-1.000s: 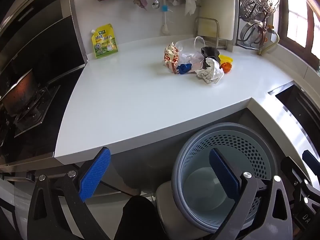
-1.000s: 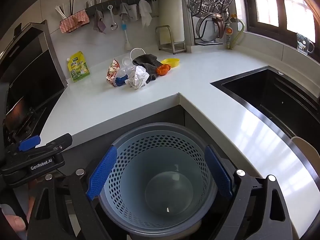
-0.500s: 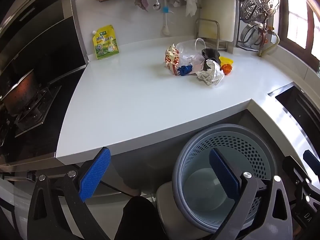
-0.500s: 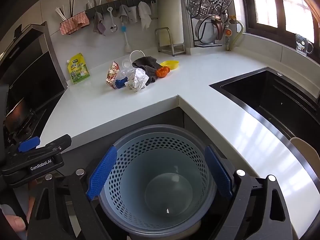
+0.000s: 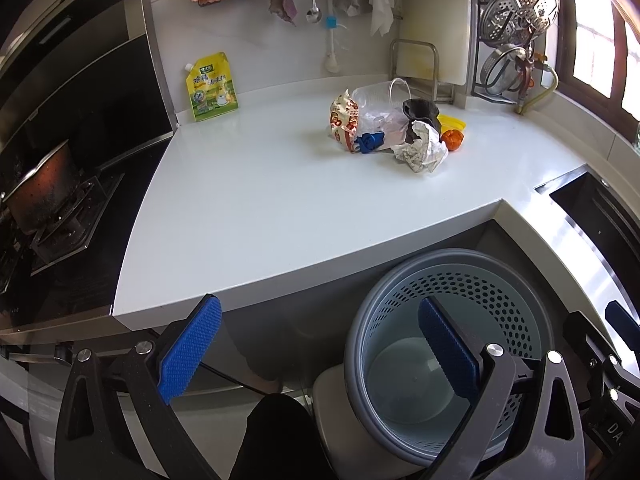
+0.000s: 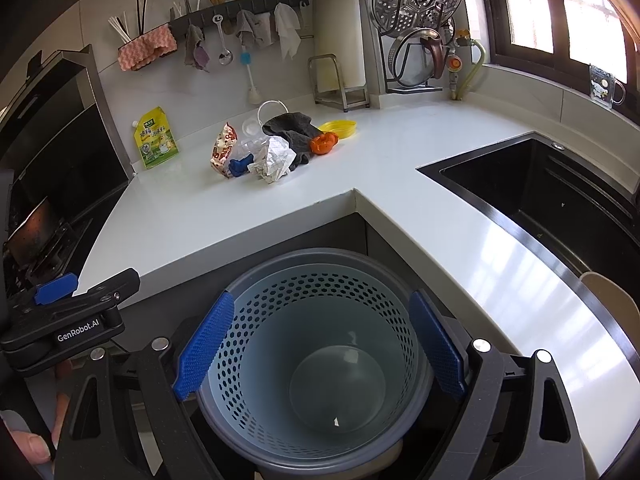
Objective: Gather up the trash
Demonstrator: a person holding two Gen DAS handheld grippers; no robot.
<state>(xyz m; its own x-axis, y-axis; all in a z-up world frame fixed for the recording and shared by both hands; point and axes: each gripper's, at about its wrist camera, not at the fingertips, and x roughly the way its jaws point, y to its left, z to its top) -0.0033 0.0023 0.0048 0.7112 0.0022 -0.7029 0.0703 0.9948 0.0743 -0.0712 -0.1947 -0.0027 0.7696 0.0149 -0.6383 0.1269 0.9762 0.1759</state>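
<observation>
A pile of trash lies at the back of the white counter (image 5: pixel 280 200): a red and white snack bag (image 5: pixel 342 122), a blue piece (image 5: pixel 370 142), crumpled paper (image 5: pixel 420 152), a dark cloth (image 5: pixel 420 110), a clear plastic cup (image 5: pixel 384 92) and an orange piece (image 5: pixel 452 140). The pile also shows in the right wrist view (image 6: pixel 272 152). A grey bin with a perforated blue liner (image 6: pixel 320 340) stands on the floor below the counter corner, nearly empty. My left gripper (image 5: pixel 316 348) is open and empty, held low before the counter edge. My right gripper (image 6: pixel 320 344) is open above the bin.
A yellow pouch (image 5: pixel 211 88) leans on the back wall. A stove with a pan (image 5: pixel 44 196) is at the left. A black sink (image 6: pixel 560 200) is set in the counter at the right. Utensils and cloths hang on a wall rail (image 6: pixel 240 4). A dish rack (image 6: pixel 420 28) stands in the corner.
Both grippers have shifted slightly; the view has crept a little toward the counter. Both stay open and empty.
</observation>
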